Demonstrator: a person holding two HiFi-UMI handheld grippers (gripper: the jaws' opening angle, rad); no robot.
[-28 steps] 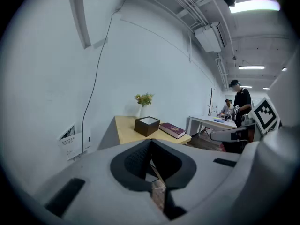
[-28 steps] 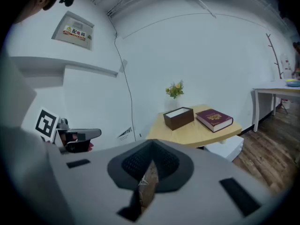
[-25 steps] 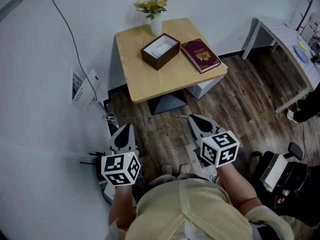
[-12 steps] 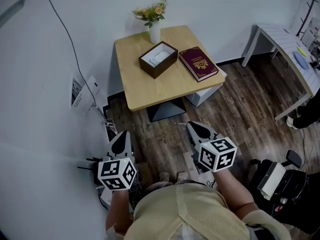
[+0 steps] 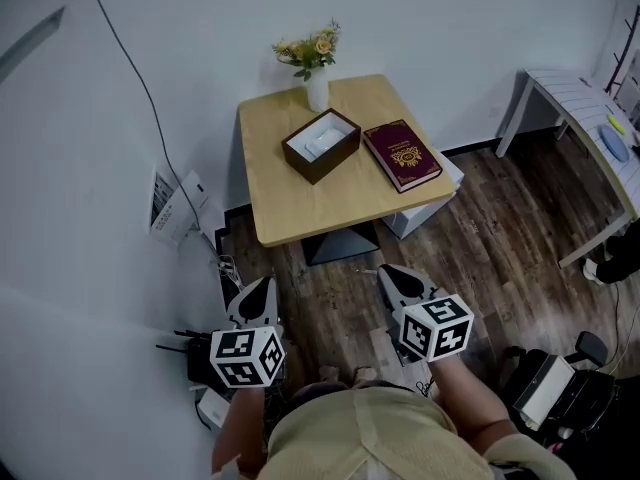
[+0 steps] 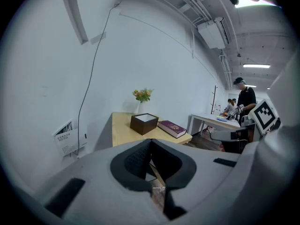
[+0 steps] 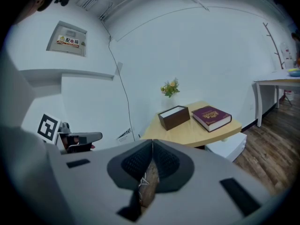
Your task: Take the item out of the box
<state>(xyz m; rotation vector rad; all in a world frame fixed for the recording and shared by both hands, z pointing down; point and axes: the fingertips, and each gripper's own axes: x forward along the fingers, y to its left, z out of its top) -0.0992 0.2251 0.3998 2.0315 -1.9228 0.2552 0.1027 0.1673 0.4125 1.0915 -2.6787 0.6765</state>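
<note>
A dark brown open box [image 5: 321, 145] stands on the small wooden table [image 5: 300, 203], with a white item [image 5: 322, 139] inside it. A maroon book [image 5: 402, 155] lies to its right and a white vase of flowers [image 5: 316, 88] stands behind it. Both grippers hang low over the wood floor, well short of the table. My left gripper [image 5: 264, 282] is shut and empty, and so is my right gripper [image 5: 386, 270]. The box [image 6: 144, 123] shows far ahead of the jaws in the left gripper view, and the box [image 7: 174, 117] does too in the right gripper view.
A white wall runs along the left, with a cable, papers [image 5: 178, 206] and black gear on the floor beside it. A white bin [image 5: 432, 200] sits under the table. A white desk [image 5: 580, 98] stands at right, a black device [image 5: 555, 393] at lower right. People [image 6: 243, 102] stand far off.
The head view has shifted: the table now sits lower in the frame. Both grippers stay shut, low and close to the body, the left a little further right.
</note>
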